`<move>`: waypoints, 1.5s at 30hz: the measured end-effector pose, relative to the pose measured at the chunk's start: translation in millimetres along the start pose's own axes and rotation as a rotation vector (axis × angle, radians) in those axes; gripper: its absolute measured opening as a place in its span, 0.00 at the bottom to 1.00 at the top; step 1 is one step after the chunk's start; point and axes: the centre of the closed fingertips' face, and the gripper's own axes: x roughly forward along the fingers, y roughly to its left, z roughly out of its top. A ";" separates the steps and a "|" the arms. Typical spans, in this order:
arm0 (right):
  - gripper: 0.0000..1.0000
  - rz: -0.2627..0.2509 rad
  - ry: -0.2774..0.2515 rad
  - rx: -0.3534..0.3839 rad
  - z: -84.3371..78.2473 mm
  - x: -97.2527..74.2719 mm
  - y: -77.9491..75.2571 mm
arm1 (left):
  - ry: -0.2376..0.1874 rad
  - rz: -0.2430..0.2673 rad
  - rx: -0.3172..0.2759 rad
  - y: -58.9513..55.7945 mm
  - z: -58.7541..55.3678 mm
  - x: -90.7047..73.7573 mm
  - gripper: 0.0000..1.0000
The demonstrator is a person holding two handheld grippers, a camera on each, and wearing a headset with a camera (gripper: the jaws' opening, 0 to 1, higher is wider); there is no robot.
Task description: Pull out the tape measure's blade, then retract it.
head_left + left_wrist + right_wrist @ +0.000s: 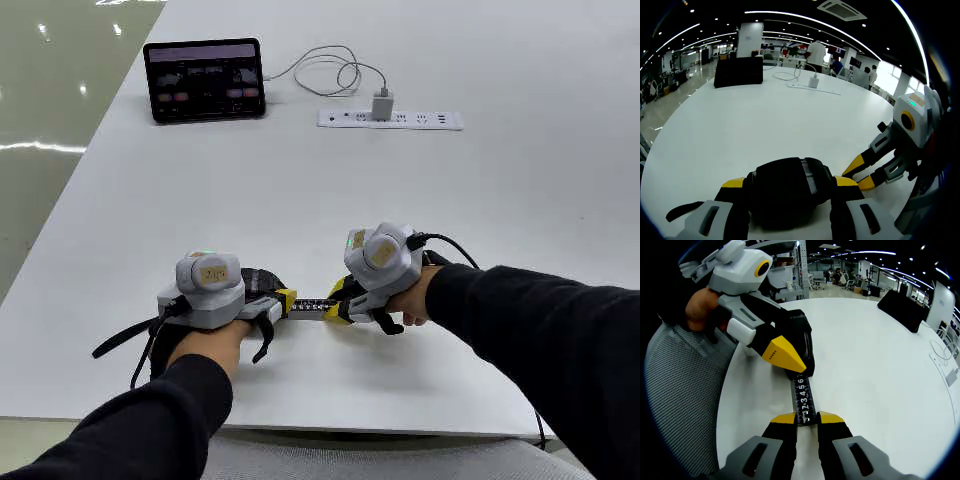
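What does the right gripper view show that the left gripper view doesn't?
Right gripper view: numbered steel blade, drawn out a short way, right gripper tongs shut on its end; grey mesh chair. Left gripper view: white charger block. Both: black tape measure case held in the left gripper tongs, white table, dark tablet.

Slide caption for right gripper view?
Right gripper pinches the tape blade near its tip while the left gripper clamps the black case.
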 end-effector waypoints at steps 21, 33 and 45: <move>0.11 -0.006 -0.041 0.026 14.0 11.2 -0.1 | -0.010 0.002 -0.002 0.5 0.8 -0.1 0.61; 0.11 -0.008 -0.053 0.032 22.5 20.8 1.0 | -0.005 -0.008 -0.013 0.5 0.6 0.1 0.61; 0.11 -0.012 -0.052 0.029 25.7 23.1 0.9 | -0.007 -0.012 -0.018 0.5 0.6 0.9 0.61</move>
